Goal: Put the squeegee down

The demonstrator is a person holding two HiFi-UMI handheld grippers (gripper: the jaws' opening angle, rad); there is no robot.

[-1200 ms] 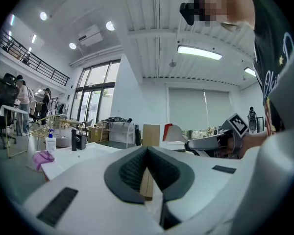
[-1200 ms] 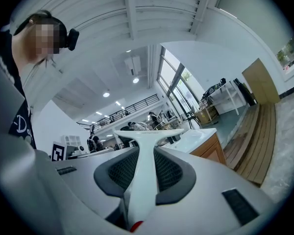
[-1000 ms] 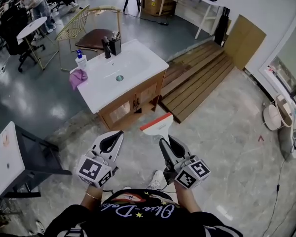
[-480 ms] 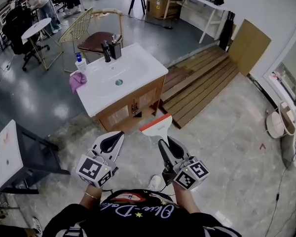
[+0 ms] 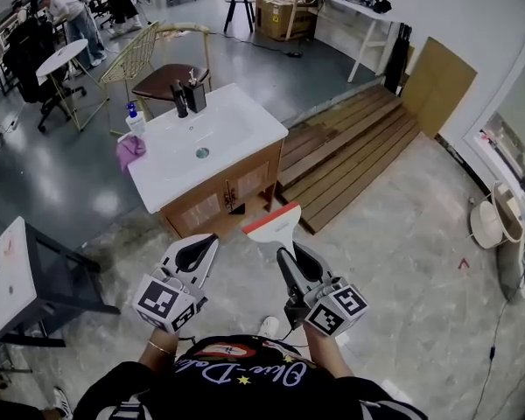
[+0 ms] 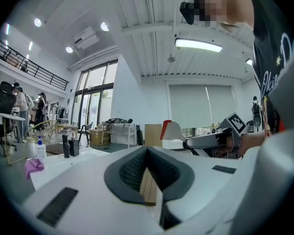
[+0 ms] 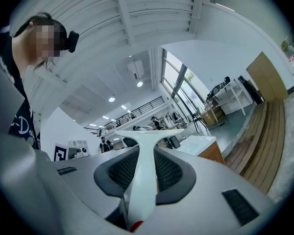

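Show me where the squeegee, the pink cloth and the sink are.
squeegee (image 5: 273, 227), head view, on its white head.
pink cloth (image 5: 129, 150), head view, its middle.
sink (image 5: 179, 141), head view, bare white basin.

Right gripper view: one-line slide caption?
Right gripper shut on the handle of a white plastic squeegee, white-topped wooden sink cabinet ahead.

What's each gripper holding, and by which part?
Right gripper grips the squeegee by its white handle, blade end forward. Left gripper holds nothing, jaws together.
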